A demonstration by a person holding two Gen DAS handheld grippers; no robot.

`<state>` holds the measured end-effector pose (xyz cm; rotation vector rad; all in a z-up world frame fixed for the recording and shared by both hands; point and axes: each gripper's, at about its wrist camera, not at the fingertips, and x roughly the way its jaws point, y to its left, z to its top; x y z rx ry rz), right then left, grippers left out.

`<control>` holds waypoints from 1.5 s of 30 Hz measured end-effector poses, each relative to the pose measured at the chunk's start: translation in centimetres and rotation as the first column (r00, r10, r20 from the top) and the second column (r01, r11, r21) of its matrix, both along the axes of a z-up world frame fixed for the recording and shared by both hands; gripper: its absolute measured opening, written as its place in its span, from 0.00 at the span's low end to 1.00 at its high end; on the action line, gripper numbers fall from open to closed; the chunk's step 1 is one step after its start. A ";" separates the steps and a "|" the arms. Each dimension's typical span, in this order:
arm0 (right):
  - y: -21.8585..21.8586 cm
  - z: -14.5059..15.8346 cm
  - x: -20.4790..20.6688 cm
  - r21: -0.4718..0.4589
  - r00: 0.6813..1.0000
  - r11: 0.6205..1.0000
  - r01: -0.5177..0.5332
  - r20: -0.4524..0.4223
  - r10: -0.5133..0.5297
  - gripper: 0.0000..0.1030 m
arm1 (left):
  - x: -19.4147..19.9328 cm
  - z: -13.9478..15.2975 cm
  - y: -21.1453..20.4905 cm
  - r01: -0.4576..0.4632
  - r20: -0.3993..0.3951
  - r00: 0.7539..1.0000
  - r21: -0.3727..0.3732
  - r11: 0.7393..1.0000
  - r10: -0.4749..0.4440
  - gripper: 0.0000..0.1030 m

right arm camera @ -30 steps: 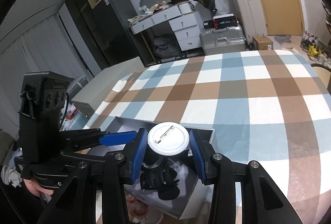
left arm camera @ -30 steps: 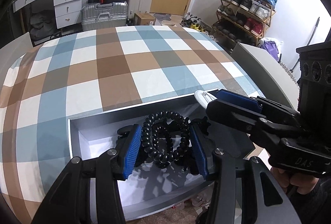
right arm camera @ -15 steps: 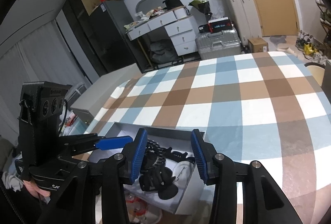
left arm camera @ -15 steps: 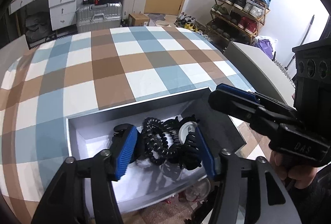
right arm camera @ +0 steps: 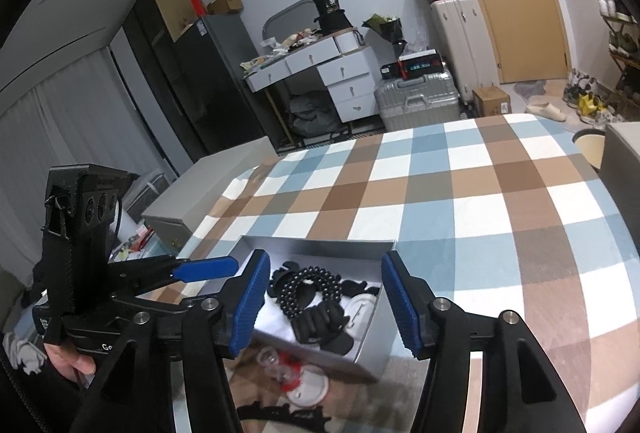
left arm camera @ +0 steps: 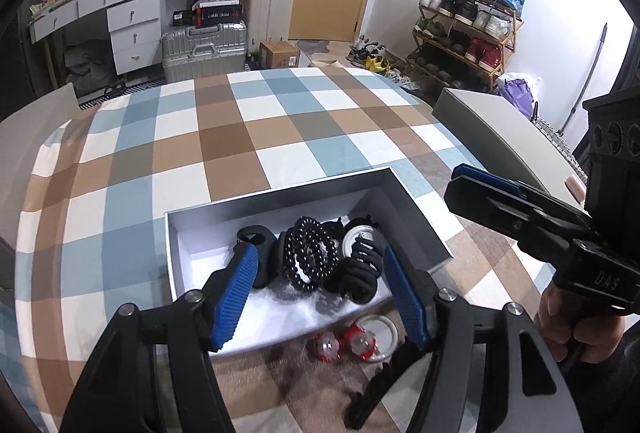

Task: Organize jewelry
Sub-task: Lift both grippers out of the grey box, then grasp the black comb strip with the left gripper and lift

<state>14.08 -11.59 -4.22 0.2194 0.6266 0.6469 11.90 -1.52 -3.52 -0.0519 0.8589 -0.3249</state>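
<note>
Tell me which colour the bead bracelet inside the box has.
Black. The bead bracelet lies in the grey box, clearest in the left wrist view.

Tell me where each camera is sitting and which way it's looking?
Left wrist view: sits on the left tool, looking forward and down into the grey box; shows its own open blue fingers, plus the right tool and right hand.
Right wrist view: sits on the right tool, looking forward and down at the same box from its other side; shows its own open fingers, plus the left tool and left hand.
Shared: the box, black bead bracelet, checkered cloth and silver suitcase.
</note>
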 end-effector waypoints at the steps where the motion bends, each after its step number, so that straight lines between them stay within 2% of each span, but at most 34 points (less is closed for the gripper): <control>1: 0.0 0.1 -0.3 -0.001 1.000 1.000 0.001 0.003 -0.001 0.60 | -0.3 0.2 0.0 -0.003 0.006 1.000 0.001 1.000 0.003 0.59; 8: 0.1 0.6 -2.8 -0.020 1.000 1.000 -0.002 0.030 0.003 0.76 | -2.0 1.0 -0.1 -0.018 0.037 0.999 0.001 1.000 0.018 0.62; 17: -0.3 1.0 -6.0 -0.023 0.999 1.000 0.001 0.052 0.000 0.89 | -4.3 1.2 -0.3 -0.017 0.054 0.998 0.003 1.000 0.016 0.64; 19: -0.4 1.0 -6.4 -0.019 0.999 1.000 0.005 0.053 -0.004 0.93 | -4.8 1.0 -0.3 -0.021 0.055 0.998 0.002 1.000 0.021 0.68; 21: -0.6 0.8 -7.0 -0.015 0.998 1.000 0.014 0.055 -0.014 0.96 | -5.3 0.9 -0.4 -0.018 0.058 0.998 -0.005 1.000 0.018 0.77; 22: -0.6 0.8 -7.2 -0.016 0.998 1.000 0.018 0.057 -0.017 0.97 | -5.5 0.7 -0.4 -0.019 0.064 0.998 -0.001 1.000 0.019 0.78; 27: -0.8 -0.7 -8.0 -0.056 0.998 0.997 0.047 0.050 -0.044 0.98 | -6.5 -1.1 -0.6 -0.024 0.029 0.999 0.005 1.000 0.024 0.78; 35: -1.8 -3.6 -8.8 -0.085 0.996 0.992 0.092 -0.006 -0.092 1.00 | -6.5 -5.3 -1.6 0.028 -0.113 0.993 0.039 0.999 -0.024 0.78; 39: -2.4 -4.6 -9.0 -0.103 0.993 0.989 0.107 -0.033 -0.110 1.00 | -6.1 -6.1 -2.7 0.086 -0.140 0.987 0.083 0.993 -0.074 0.78; 45: -3.3 -5.3 -9.0 -0.083 0.990 0.989 0.119 -0.063 -0.124 1.00 | -5.4 -6.4 -3.7 0.148 -0.149 0.981 0.127 0.981 -0.129 0.78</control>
